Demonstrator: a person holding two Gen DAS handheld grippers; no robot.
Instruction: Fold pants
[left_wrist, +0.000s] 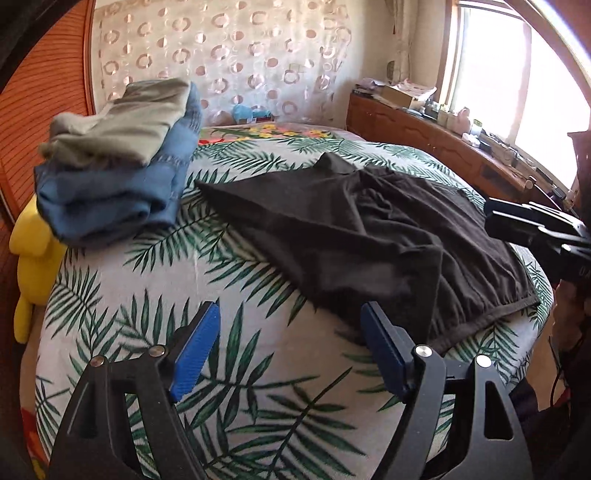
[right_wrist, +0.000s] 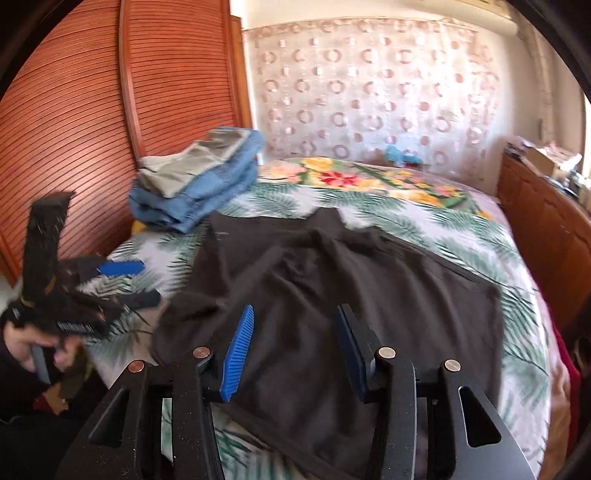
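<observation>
Up front, from the left wrist, the left gripper (left_wrist: 290, 325) gaped apart over the bedspread (left_wrist: 236, 387), black pants (left_wrist: 369, 229) at one o'clock. From the right wrist, the right gripper (right_wrist: 293, 332) gaped above them, empty.

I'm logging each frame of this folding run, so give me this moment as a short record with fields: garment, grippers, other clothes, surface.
garment: black pants spread loosely on the bed, wrinkled, not yet folded
left gripper: open, empty, over the bedsheet beside the pants
right gripper: open, empty, above the pants
other clothes: folded stack, grey-green piece on blue ones, at the bed's far left
surface: leaf-print bedsheet
</observation>
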